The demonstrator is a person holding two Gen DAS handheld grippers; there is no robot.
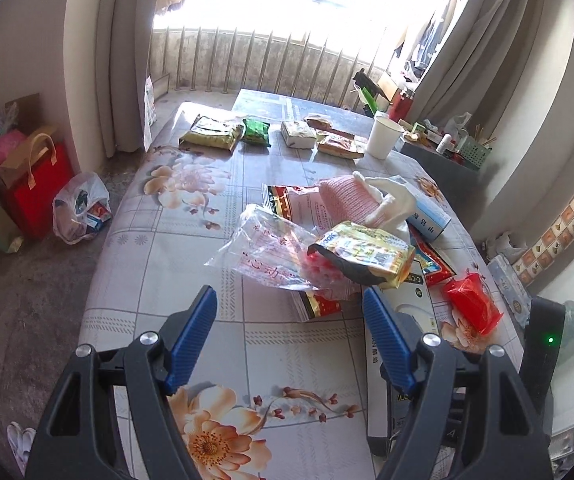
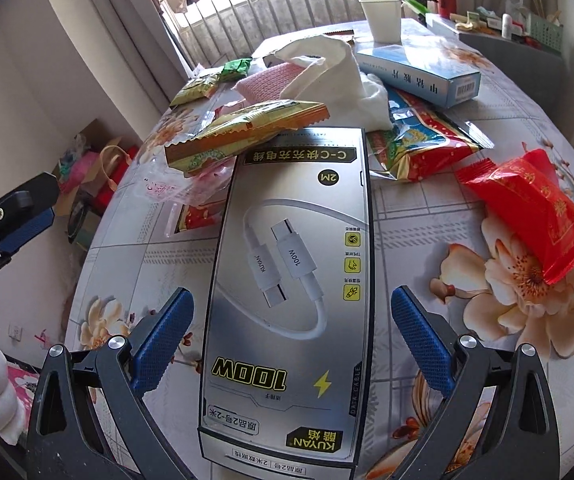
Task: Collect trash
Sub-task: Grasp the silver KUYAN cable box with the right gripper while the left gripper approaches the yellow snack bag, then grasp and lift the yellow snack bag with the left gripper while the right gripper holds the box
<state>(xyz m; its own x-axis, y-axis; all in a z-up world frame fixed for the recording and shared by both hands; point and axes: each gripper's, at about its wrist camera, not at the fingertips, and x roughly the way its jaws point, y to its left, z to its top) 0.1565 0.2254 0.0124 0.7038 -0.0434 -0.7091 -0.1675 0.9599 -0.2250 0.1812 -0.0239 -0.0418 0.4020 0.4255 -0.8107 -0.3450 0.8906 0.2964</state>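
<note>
Trash lies on a floral tablecloth [image 1: 191,208]. My left gripper [image 1: 290,300] is open and empty, just short of a clear plastic bag [image 1: 263,246] and a yellow snack wrapper [image 1: 367,254]. My right gripper [image 2: 293,304] is open, its fingers on either side of a silver cable box [image 2: 291,264] that lies flat; they are not touching it. The yellow wrapper [image 2: 243,128] rests on the box's far end. A red wrapper [image 2: 535,208] lies to the right. The left gripper [image 2: 15,216] shows at the left edge of the right wrist view.
A white cloth [image 2: 339,76], a pink cloth [image 2: 271,80], a blue box [image 2: 419,72] and a red-gold packet [image 2: 419,140] sit behind the cable box. Snack packs [image 1: 213,132] and a paper cup [image 1: 383,136] stand at the far end. A red bag [image 1: 39,188] and a plastic bag [image 1: 81,208] are on the floor.
</note>
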